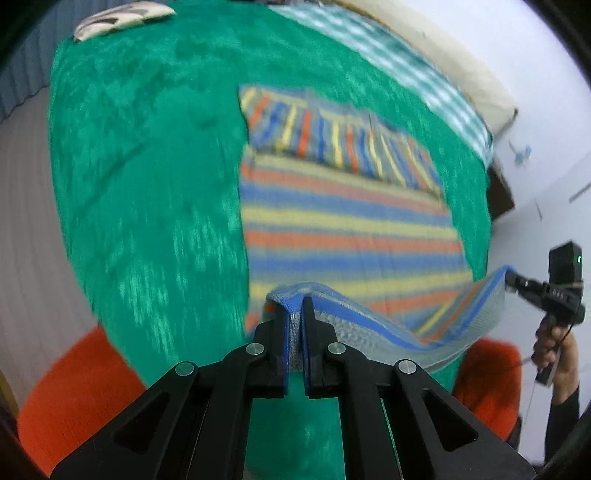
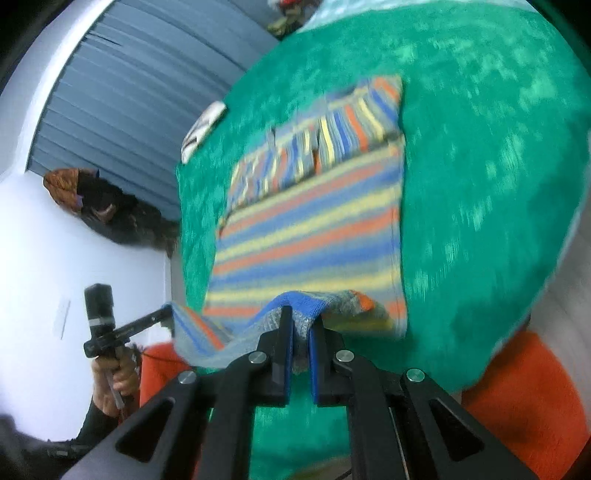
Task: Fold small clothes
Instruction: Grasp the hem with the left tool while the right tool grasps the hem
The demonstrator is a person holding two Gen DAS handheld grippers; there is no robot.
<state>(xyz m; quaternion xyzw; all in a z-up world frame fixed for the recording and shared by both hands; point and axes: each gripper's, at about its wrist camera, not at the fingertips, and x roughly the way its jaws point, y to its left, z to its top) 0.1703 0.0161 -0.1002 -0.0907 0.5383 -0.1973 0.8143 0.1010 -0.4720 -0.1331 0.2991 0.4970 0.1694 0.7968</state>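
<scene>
A striped sweater (image 1: 351,221) lies flat on a green blanket (image 1: 147,184). Its bands run blue, yellow and orange across the body. At the far end a folded part (image 1: 340,140) lies on top of the body, with its stripes running the other way.

The left gripper (image 1: 294,306) is clamped on the near hem of the sweater at its left corner. Blue and grey knit fills the narrow gap between the two pads. The right gripper (image 2: 301,317) is clamped on the same hem at the right corner, with grey knit pinched between its pads.

Both corners are lifted clear of the blanket. The hem between them hangs in a slack curve, visible in the left wrist view running from the near centre out to the right. The rest of the sweater rests on the blanket.

In the left wrist view the right gripper appears at the right edge, held in the right hand (image 1: 557,354). In the right wrist view the left gripper appears at the left edge, held in the left hand (image 2: 110,373).

A white patterned cloth (image 1: 122,18) lies at the far left corner of the blanket, well apart from the sweater. A green checked cloth (image 1: 399,70) runs along the far right edge. Orange fabric (image 1: 74,387) shows below the near edge of the blanket. Both views are blurred.
</scene>
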